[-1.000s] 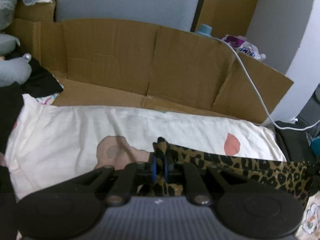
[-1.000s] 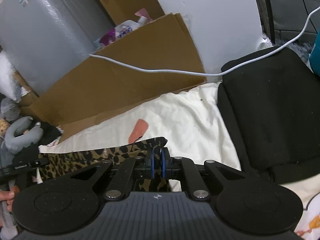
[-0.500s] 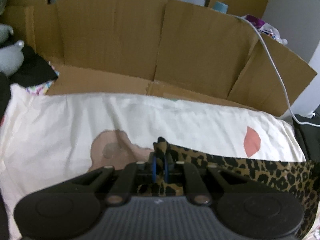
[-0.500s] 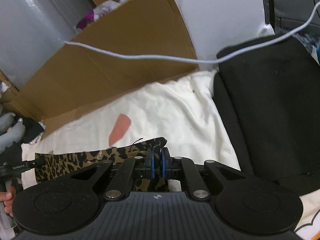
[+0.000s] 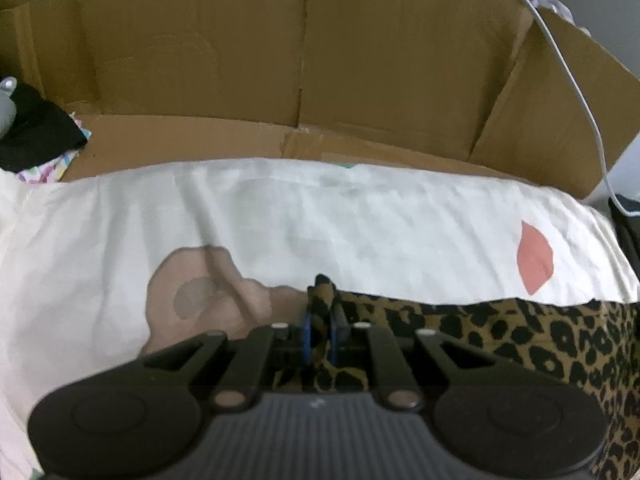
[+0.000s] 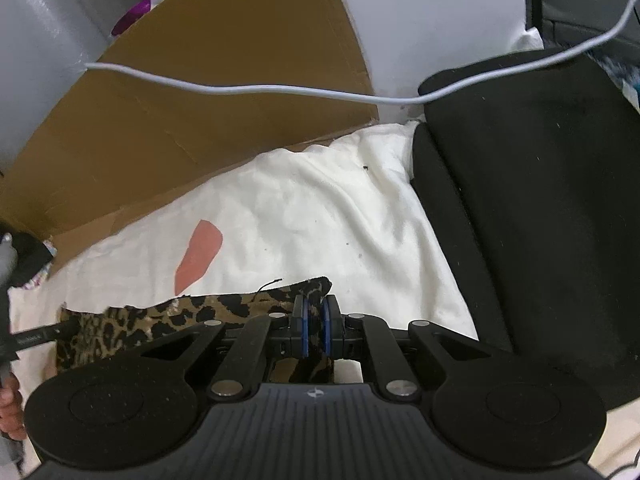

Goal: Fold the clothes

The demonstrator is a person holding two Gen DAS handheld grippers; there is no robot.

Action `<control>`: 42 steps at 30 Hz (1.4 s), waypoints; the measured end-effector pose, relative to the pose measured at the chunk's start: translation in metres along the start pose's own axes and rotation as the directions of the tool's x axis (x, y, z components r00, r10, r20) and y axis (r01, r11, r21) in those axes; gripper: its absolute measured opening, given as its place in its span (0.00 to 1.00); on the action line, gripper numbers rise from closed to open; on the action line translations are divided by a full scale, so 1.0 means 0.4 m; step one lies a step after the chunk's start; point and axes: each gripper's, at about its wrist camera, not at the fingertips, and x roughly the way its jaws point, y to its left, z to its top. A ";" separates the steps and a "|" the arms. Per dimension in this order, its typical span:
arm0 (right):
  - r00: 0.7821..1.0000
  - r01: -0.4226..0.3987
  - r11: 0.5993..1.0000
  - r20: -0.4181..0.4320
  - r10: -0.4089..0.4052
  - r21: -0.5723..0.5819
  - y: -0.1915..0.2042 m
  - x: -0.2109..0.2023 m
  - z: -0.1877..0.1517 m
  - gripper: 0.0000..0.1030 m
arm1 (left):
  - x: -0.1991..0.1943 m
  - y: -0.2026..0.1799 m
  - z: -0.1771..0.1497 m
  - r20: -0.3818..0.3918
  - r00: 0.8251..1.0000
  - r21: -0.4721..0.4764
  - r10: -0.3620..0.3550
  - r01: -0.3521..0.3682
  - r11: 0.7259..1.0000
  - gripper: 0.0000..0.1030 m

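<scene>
The leopard-print garment is hanging stretched between the two grippers, just above a cream sheet printed with a coral patch. The sheet is covering a soft surface in front of a cardboard wall.

**Left gripper**: the fingers are pinching one corner of the garment; a tuft of fabric is standing up past the tips. The jaws are beginning to open, yet cloth is lying between the pads and they are pressing on it.

**Right gripper**: the fingers are pressed together on the opposite corner, with fabric bunching out above them.

**Handling judgement.** The garment is appearing thin, light and limp: the span between the grippers is sagging and its top edge is wavy. It is likely offering no stiffness, so it is needing support at both corners to keep an edge straight. A loose thread near the right corner suggests a raw edge that can fray. The best hold is at the corners, well inside the hem.

A white cable is crossing above a black cushion, well apart from the garment.
</scene>
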 end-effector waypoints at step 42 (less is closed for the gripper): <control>0.992 -0.129 0.932 -0.035 0.125 -0.340 0.271 0.030 -0.114 0.28 | -0.069 -0.293 -0.074 0.027 0.978 0.205 -0.209 0.199 0.958 0.16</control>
